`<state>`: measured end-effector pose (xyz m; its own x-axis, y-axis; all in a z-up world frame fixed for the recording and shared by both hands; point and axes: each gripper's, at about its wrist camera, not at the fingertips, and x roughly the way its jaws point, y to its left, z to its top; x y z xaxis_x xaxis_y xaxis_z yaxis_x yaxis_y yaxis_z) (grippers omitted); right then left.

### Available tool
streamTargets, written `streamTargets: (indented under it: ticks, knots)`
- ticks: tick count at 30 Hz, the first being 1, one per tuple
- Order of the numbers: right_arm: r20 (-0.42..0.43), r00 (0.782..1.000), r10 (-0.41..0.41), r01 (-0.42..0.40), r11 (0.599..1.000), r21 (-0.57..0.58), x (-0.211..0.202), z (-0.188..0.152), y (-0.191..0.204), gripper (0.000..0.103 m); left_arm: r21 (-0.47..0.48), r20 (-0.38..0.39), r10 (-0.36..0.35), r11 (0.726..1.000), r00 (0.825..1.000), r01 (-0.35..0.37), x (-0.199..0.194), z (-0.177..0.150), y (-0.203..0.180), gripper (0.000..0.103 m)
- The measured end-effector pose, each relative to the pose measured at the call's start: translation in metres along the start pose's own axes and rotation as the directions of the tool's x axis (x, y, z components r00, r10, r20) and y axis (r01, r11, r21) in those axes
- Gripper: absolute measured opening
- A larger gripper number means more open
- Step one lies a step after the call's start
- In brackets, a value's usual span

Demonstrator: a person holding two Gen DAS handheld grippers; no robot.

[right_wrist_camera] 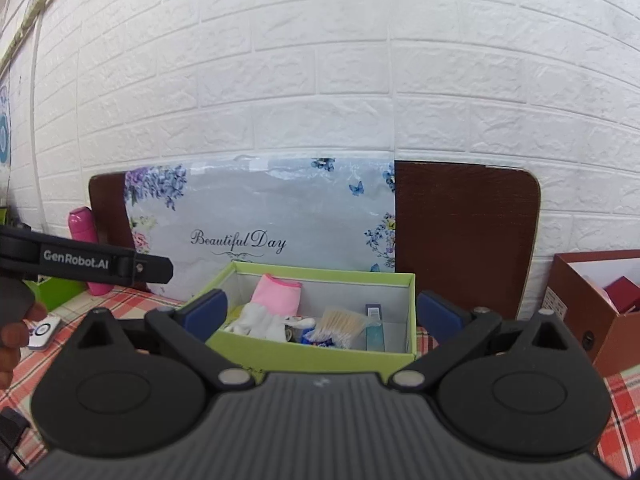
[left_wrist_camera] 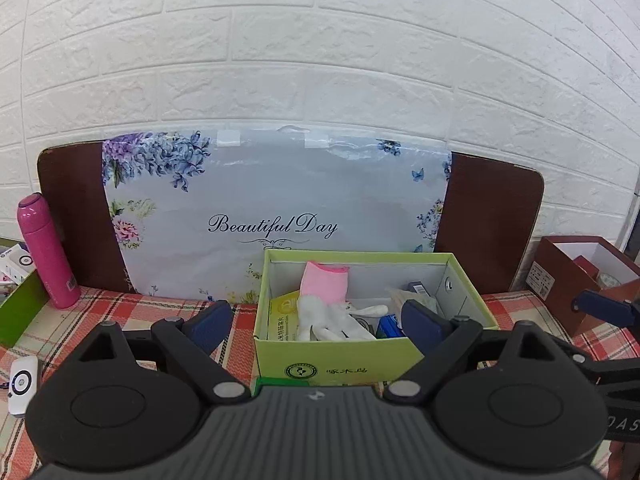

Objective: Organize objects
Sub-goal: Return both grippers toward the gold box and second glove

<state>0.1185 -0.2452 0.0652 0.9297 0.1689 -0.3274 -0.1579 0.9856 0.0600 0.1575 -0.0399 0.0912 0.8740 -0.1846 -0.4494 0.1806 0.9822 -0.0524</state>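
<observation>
A light-green cardboard box (left_wrist_camera: 336,360) stands open on the checked tablecloth, just beyond both grippers. It holds pink-and-white gloves (left_wrist_camera: 324,300), a yellow-green packet (left_wrist_camera: 280,316), a bundle of cotton swabs (right_wrist_camera: 344,324), a slim teal carton (right_wrist_camera: 374,332) and small blue items. My left gripper (left_wrist_camera: 316,320) is open, its blue pads wide apart at the box's near wall, gripping nothing. My right gripper (right_wrist_camera: 320,314) is open too, its pads (right_wrist_camera: 206,312) flanking the green box (right_wrist_camera: 320,356) from the front. Neither touches the gloves (right_wrist_camera: 272,308).
A pink bottle (left_wrist_camera: 44,252) stands at the left by a green container (left_wrist_camera: 20,312) and a small white device (left_wrist_camera: 24,384). A brown-red open box (left_wrist_camera: 576,280) sits at the right. A floral bag (left_wrist_camera: 272,216) and a brown board lean on the white brick wall.
</observation>
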Motion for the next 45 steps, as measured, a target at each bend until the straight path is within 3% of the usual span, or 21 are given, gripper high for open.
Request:
streamTargets:
  ticks: [8,21,27,33,40,42,43,44,45]
  knots:
    - [0.023,0.999,-0.032,0.032,0.999,-0.027,-0.051,-0.024,0.012,0.103,0.013,0.001,0.006,1.0,1.0,-0.006,-0.042,-0.032,-0.003,0.095]
    - [-0.063,0.998,-0.029,0.034,0.996,0.078,-0.081,-0.086,0.019,0.103,-0.034,-0.125,0.048,0.998,0.991,-0.052,-0.048,-0.098,0.005,0.095]
    - [-0.124,0.992,-0.029,0.042,0.993,0.108,-0.077,-0.115,0.022,0.103,-0.052,-0.189,0.04,0.997,0.981,-0.05,-0.041,-0.126,0.018,0.095]
    - [-0.154,0.988,-0.002,0.009,0.999,0.046,-0.053,-0.123,0.044,0.103,-0.092,-0.205,0.031,0.994,0.978,-0.051,-0.041,-0.133,0.036,0.095]
    - [-0.202,0.978,0.057,-0.061,0.998,-0.016,0.008,-0.124,0.076,0.09,-0.121,-0.196,0.009,0.992,0.981,-0.033,-0.038,-0.131,0.054,0.092]
    - [-0.228,0.972,0.049,-0.054,0.998,-0.019,0.023,-0.127,0.078,0.082,-0.122,-0.194,-0.009,0.992,0.981,-0.016,-0.033,-0.129,0.055,0.088]
    - [-0.251,0.967,0.043,-0.049,0.999,-0.018,0.028,-0.13,0.077,0.06,-0.121,-0.191,-0.019,0.993,0.981,-0.004,-0.031,-0.128,0.055,0.086]
    - [-0.277,0.96,0.042,-0.047,0.999,-0.014,0.031,-0.133,0.075,0.024,-0.118,-0.189,-0.033,0.993,0.981,0.011,-0.026,-0.127,0.054,0.084]
    - [-0.298,0.953,0.053,-0.056,0.998,0.002,0.032,-0.136,0.072,0.012,-0.114,-0.188,-0.043,0.993,0.981,0.021,-0.021,-0.126,0.053,0.08]
